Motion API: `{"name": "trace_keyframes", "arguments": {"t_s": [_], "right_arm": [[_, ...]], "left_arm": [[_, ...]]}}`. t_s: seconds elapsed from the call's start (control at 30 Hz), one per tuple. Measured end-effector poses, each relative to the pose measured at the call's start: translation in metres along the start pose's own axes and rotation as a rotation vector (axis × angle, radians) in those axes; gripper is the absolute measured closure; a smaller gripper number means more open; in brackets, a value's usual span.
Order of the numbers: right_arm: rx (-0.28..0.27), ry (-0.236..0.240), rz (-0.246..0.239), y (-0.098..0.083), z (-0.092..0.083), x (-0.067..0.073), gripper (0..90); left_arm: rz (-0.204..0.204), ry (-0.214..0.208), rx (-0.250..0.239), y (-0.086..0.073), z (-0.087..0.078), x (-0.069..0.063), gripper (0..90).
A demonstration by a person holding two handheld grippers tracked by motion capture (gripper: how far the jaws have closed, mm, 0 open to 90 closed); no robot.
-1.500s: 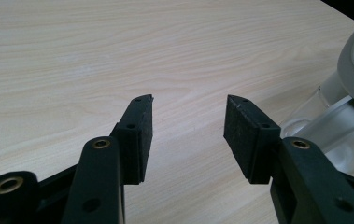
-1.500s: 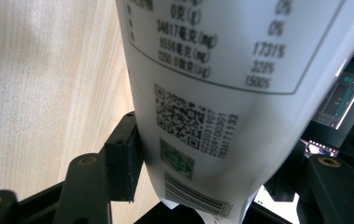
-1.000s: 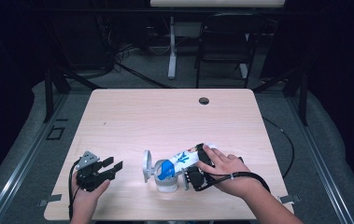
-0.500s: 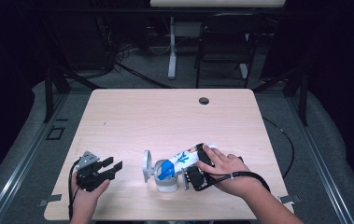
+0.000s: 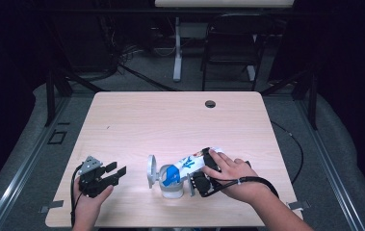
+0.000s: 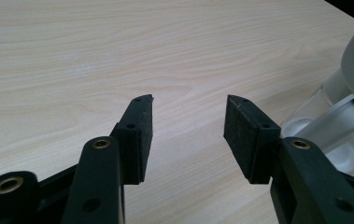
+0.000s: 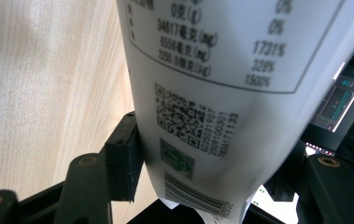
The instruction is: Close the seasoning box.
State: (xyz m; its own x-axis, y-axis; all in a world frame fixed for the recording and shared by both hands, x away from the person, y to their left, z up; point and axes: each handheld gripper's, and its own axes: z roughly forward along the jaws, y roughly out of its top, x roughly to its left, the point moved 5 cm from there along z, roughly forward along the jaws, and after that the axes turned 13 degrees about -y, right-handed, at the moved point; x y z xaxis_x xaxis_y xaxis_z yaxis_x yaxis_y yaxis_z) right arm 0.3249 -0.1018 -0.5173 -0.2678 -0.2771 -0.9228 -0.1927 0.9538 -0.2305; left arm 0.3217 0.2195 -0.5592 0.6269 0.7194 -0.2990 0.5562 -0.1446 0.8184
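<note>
A white and blue packet (image 5: 182, 166) lies tilted with its blue end over a clear jar (image 5: 170, 188), whose grey lid (image 5: 151, 171) stands flipped up on the left. My right gripper (image 5: 200, 169) is shut on the packet's white end. In the right gripper view the packet (image 7: 212, 70) shows a printed table, a square code and a barcode, and it fills the gap of my right gripper (image 7: 212, 175), one pad (image 7: 123, 163) pressed against it. My left gripper (image 5: 117, 174) rests open on the table left of the jar. Nothing sits in my left gripper (image 6: 188, 130); the jar (image 6: 347, 135) is at the right edge.
The light wooden table (image 5: 170, 120) has a small dark cable hole (image 5: 210, 103) near its far edge. A chair (image 5: 228, 48) and a white stand (image 5: 176, 43) are on the dark floor beyond the table. A cable trails from each gripper.
</note>
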Motion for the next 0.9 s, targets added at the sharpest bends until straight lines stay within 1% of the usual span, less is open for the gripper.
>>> {"name": "trace_keyframes", "arguments": {"t_s": [0.3, 0.37, 0.9], "right_arm": [[0.001, 0.0, -0.004, 0.0, -0.0002, -0.0002, 40.7], [0.017, -0.004, -0.026, -0.0005, -0.0019, -0.0019, 40.8], [0.01, -0.003, -0.024, -0.0004, -0.0014, -0.0016, 40.8]], "left_arm": [[0.0, 0.002, -0.003, -0.0001, 0.0004, 0.0001, 52.3], [0.0, 0.002, -0.004, -0.0001, 0.0002, 0.0002, 52.2], [-0.001, 0.004, -0.005, 0.0, -0.0003, 0.0005, 52.2]]}}
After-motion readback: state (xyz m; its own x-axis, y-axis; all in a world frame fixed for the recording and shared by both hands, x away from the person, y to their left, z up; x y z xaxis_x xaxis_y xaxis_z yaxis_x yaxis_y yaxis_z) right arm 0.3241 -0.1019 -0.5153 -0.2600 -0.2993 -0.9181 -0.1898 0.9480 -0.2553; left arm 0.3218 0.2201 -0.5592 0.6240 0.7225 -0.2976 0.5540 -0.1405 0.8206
